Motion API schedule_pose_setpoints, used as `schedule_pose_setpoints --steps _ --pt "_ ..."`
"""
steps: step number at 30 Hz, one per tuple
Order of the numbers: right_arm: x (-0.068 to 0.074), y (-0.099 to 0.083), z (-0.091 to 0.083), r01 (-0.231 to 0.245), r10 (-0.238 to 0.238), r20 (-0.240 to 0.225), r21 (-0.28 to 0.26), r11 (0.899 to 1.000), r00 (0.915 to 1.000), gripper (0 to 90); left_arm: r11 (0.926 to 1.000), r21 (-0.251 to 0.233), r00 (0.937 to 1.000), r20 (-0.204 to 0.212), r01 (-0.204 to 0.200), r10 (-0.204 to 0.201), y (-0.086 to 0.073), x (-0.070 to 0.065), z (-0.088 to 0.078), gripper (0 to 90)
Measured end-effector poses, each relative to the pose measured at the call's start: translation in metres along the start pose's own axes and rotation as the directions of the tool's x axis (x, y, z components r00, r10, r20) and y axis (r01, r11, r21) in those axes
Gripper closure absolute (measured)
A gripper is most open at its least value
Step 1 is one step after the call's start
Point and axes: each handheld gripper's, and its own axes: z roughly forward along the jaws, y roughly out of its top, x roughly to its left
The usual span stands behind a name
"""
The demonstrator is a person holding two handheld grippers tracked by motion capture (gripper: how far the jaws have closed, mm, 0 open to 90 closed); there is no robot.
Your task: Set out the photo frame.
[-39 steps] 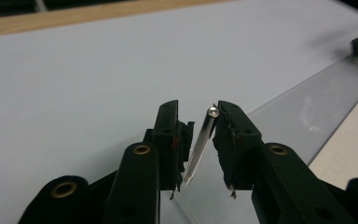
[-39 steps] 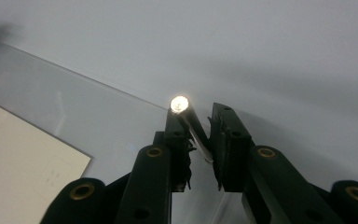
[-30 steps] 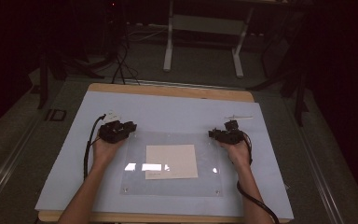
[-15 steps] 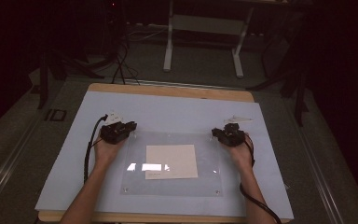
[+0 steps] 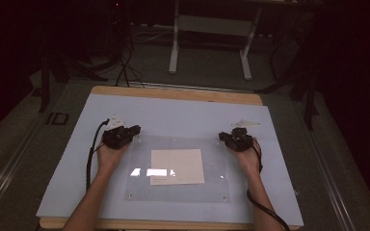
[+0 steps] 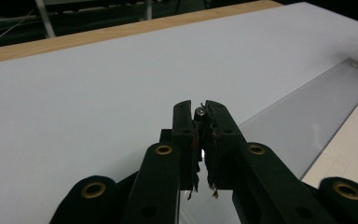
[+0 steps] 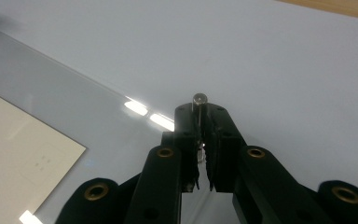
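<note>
The work surface was a wooden table (image 5: 173,93) covered by a pale blue-white mat (image 5: 173,115), with bare wood showing along the far edge. A clear acrylic sheet (image 5: 212,190) lay flat on the mat near the person's side, with a cream sheet of paper (image 5: 177,166) under or on it at its centre; which of the two could not be told. Overhead light reflected in bright patches on the acrylic. Small standoff screws marked the sheet's corners.

The left gripper (image 5: 120,134) sat at the far-left corner of the acrylic, jaws closed on a small metal screw (image 6: 199,111). The right gripper (image 5: 236,138) sat at the far-right corner, jaws likewise pinching an upright screw post (image 7: 199,100). Cables trailed from both grippers back along the forearms.

The room beyond was dim. A white metal table frame (image 5: 209,36) stood on the grey floor (image 5: 212,62) behind the table, with dark cables (image 5: 125,62) lying to its left and dark stands at both sides.
</note>
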Motion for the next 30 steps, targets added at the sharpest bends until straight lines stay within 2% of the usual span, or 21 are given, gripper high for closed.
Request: schedule_pose_setpoints --steps 9,14,17,19,25,30 --pt "0.004 0.000 -0.001 0.037 -0.036 0.028 -0.039 0.999 0.9990 83.4 1.0000 0.001 1.0000 0.001 0.004 -0.004 -0.003 0.000 0.002 84.2" --pt "0.003 0.002 0.000 0.027 -0.027 0.019 -0.042 0.999 0.9995 84.4 0.9997 -0.003 0.9996 0.014 0.024 -0.024 -0.004 0.002 0.003 84.4" --pt "0.001 0.002 0.000 0.009 -0.009 0.008 -0.044 0.999 0.9999 84.5 0.9988 -0.001 0.9983 0.030 0.050 -0.050 -0.003 0.005 0.004 84.3" --pt "0.000 0.003 0.000 -0.007 0.007 0.000 -0.034 0.999 1.0000 84.4 0.9981 0.004 0.9972 0.042 0.062 -0.062 -0.003 0.007 0.004 84.1" --pt "0.000 0.009 0.001 -0.008 0.008 -0.001 0.001 1.000 1.0000 84.5 0.9968 0.028 0.9957 0.052 0.075 -0.077 0.000 0.009 0.005 83.9" --pt "-0.003 0.014 0.003 -0.041 0.041 -0.008 0.034 0.999 0.9991 84.7 0.9898 0.036 0.9876 0.071 0.138 -0.140 0.001 0.014 0.008 83.5"
